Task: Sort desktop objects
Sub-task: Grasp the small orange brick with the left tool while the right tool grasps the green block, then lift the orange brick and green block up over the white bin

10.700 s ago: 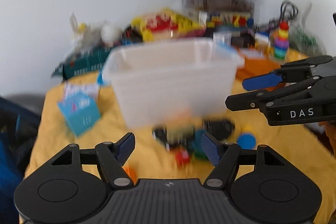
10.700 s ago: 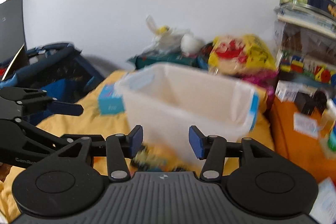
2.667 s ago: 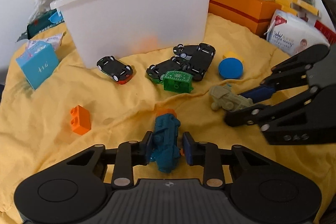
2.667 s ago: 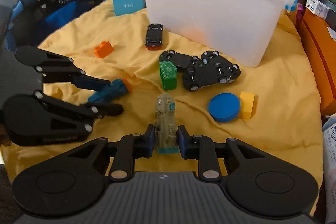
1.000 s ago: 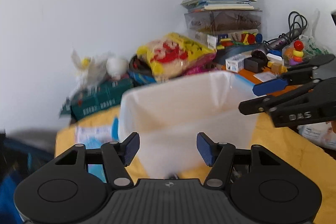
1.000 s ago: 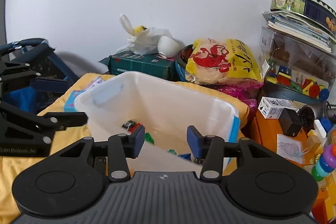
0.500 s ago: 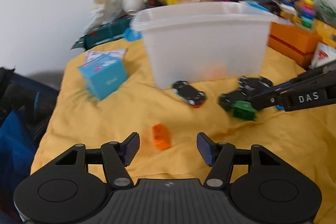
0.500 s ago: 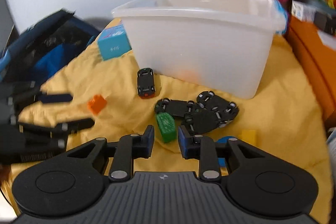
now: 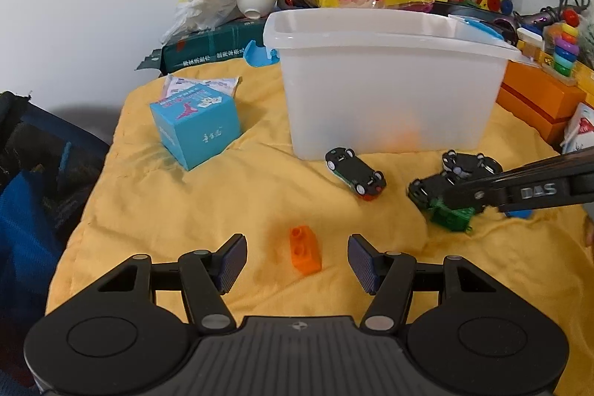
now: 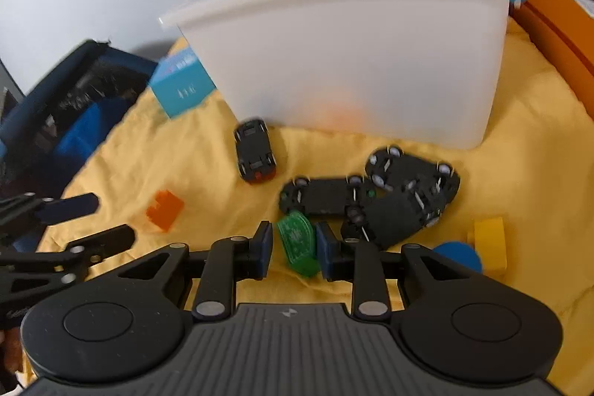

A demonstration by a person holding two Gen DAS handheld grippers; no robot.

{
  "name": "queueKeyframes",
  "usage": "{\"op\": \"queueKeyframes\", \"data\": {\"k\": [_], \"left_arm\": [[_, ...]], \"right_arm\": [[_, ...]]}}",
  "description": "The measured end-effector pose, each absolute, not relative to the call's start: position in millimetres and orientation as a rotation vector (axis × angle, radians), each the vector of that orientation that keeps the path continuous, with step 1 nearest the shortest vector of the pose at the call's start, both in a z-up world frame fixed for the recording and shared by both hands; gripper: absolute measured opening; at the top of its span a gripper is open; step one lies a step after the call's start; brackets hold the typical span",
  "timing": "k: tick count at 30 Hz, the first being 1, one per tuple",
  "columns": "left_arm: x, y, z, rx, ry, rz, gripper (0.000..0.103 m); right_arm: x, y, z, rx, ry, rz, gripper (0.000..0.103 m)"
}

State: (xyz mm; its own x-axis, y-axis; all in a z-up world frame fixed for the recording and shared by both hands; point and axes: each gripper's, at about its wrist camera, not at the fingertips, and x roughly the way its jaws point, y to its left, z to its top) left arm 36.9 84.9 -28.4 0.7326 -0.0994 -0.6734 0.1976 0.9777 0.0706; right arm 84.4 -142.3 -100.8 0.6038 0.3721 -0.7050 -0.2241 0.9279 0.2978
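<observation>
Our right gripper (image 10: pixel 293 249) bracketed the green toy (image 10: pixel 299 244) near the yellow cloth's (image 10: pixel 519 173) middle; jaws had just been opening, not visibly gripping. Left gripper (image 9: pixel 297 264) gaped around the orange brick (image 9: pixel 305 249). Nudging the upturned cars (image 10: pixel 371 199) seemed likely.

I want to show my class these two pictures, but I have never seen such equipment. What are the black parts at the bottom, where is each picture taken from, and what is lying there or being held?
There is no robot here: a person holds a two-finger gripper in each hand, and a fisheye camera on each looks forward along the fingers. One picture is from the left gripper, the other from the right gripper.

On the yellow cloth stands a white plastic bin. Before it lie black toy cars, an orange building brick, a blue disc, a yellow block and a light blue box.

The left gripper is open, with the orange brick between its fingers but not touched. The right gripper has just been closing around a green toy piece; the pads do not seem to press on it yet.
</observation>
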Motion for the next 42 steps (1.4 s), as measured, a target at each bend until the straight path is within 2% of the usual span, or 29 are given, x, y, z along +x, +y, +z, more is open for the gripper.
{"op": "queueKeyframes", "data": {"k": [4, 5, 8, 9, 16, 22, 24, 28, 38, 41, 42], "left_arm": [[58.0, 80.9, -42.1, 0.115, 0.779, -0.169, 0.064], [62.5, 80.6, -45.7, 0.108, 0.792, -0.166, 0.059], [72.7, 83.6, -57.3, 0.071, 0.836, -0.176, 0.020], [72.9, 85.3, -59.6, 0.054, 0.841, -0.189, 0.017], [36.0, 74.7, -40.5, 0.067, 0.797, -0.306, 0.017], [12.6, 52.4, -46.3, 0.081, 0.822, -0.376, 0.017], [11.5, 48.3, -50.1, 0.087, 0.832, -0.376, 0.017], [12.9, 44.5, -57.5, 0.087, 0.847, -0.365, 0.017], [3.9, 32.6, -61.7, 0.141, 0.834, -0.391, 0.018], [-0.6, 26.5, -62.4, 0.156, 0.830, -0.405, 0.020], [-2.1, 24.6, -63.6, 0.166, 0.827, -0.397, 0.024]], "right_arm": [[86.1, -151.7, -96.7, 0.192, 0.833, 0.323, 0.031], [87.7, -154.5, -98.3, 0.207, 0.842, 0.315, 0.031], [88.7, -157.1, -101.5, 0.229, 0.850, 0.309, 0.031], [88.3, -156.8, -101.3, 0.228, 0.847, 0.314, 0.031], [87.8, -151.2, -99.0, 0.177, 0.824, 0.304, 0.031], [90.8, -143.4, -109.9, 0.185, 0.863, 0.354, 0.033], [88.1, -134.4, -113.9, 0.141, 0.876, 0.373, 0.032], [74.3, -122.1, -116.6, 0.017, 0.839, 0.382, 0.024], [28.9, -123.7, -111.7, -0.172, 0.830, 0.416, 0.024], [16.5, -128.2, -107.2, -0.177, 0.856, 0.414, 0.024], [12.2, -130.3, -106.2, -0.176, 0.865, 0.413, 0.024]]}}
